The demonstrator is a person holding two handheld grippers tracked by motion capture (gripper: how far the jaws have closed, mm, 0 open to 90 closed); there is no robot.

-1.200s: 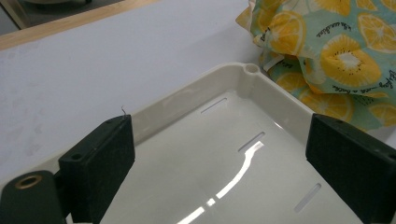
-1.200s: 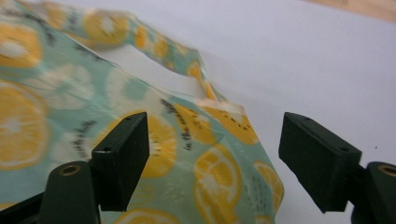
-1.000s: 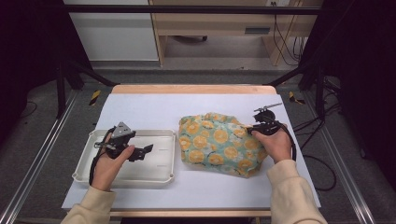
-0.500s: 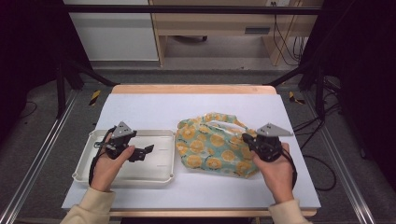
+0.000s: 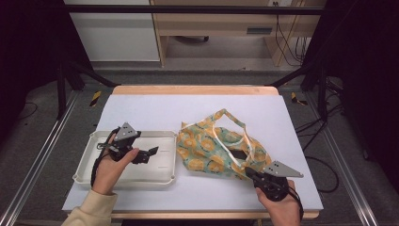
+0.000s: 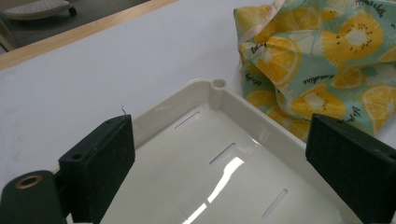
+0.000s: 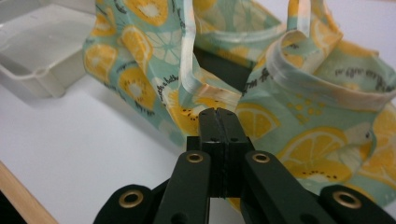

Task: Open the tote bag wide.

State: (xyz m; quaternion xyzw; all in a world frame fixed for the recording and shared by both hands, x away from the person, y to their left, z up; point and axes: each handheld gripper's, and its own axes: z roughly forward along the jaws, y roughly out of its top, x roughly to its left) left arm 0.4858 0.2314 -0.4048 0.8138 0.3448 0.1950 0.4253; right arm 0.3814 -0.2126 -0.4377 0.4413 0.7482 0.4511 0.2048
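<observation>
White-covered worktop (image 5: 155, 110) carrying lemon-print teal fabric bag (image 5: 211, 148): lying just ahead of right claw (image 5: 248, 172), clamping its hem; left claw (image 5: 151, 151) gaping wide over white plastic tray (image 5: 89, 153).

Can't tell if right claw (image 7: 218, 116) pinches bag (image 7: 299, 98) cloth; closed tips hide contact. Bag interior beyond claw dark, contents unreadable. Tray (image 6: 243, 116) near part cut off below left claw (image 6: 219, 168).

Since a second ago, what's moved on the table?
The right claw swung from the bag's far right edge round to its near side and is shut at the cloth. The fruit-print bag has opened out, its handles now splayed. The left claw stays open over the white tray, which hasn't moved.
</observation>
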